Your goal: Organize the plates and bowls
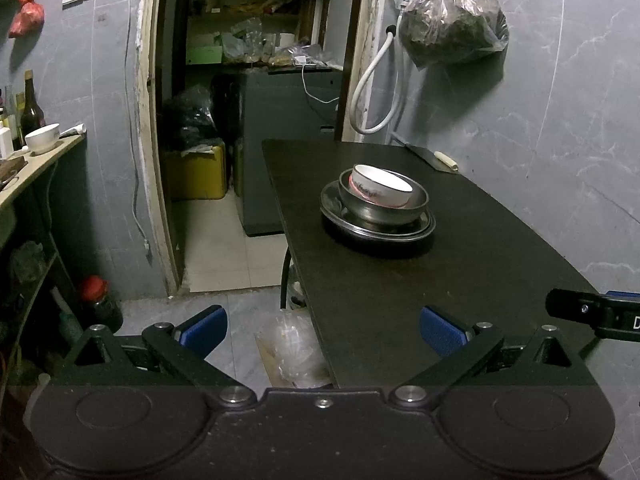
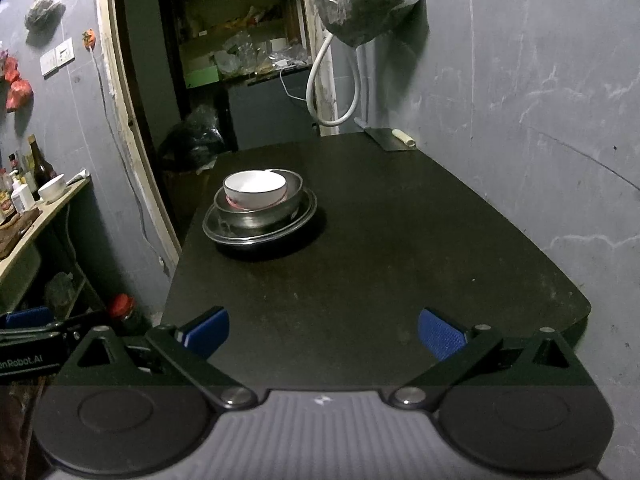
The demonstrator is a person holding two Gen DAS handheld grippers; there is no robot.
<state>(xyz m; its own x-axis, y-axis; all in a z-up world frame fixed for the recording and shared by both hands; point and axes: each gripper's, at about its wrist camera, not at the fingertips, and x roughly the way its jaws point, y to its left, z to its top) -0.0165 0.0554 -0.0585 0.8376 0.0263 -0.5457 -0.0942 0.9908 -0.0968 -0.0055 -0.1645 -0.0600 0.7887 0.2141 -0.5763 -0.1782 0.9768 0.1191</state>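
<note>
On the black table (image 1: 380, 280) (image 2: 400, 240) stands one stack: a white bowl with a pink pattern (image 1: 380, 190) (image 2: 255, 190) tilted inside a steel bowl (image 1: 380, 210) (image 2: 260, 212), which sits on steel plates (image 1: 376, 232) (image 2: 256, 232). My left gripper (image 1: 322, 330) is open and empty, held back at the table's near left edge. My right gripper (image 2: 323, 332) is open and empty over the table's near end. Both are well short of the stack. The right gripper (image 1: 592, 312) shows at the edge of the left wrist view.
A cleaver (image 1: 432, 158) (image 2: 394, 136) lies at the table's far end by the grey wall. A side counter on the left holds a white bowl (image 1: 42, 138) (image 2: 52, 189) and bottles (image 1: 30, 108). A doorway (image 1: 248, 120) opens behind; a bag (image 1: 452, 24) hangs on the wall.
</note>
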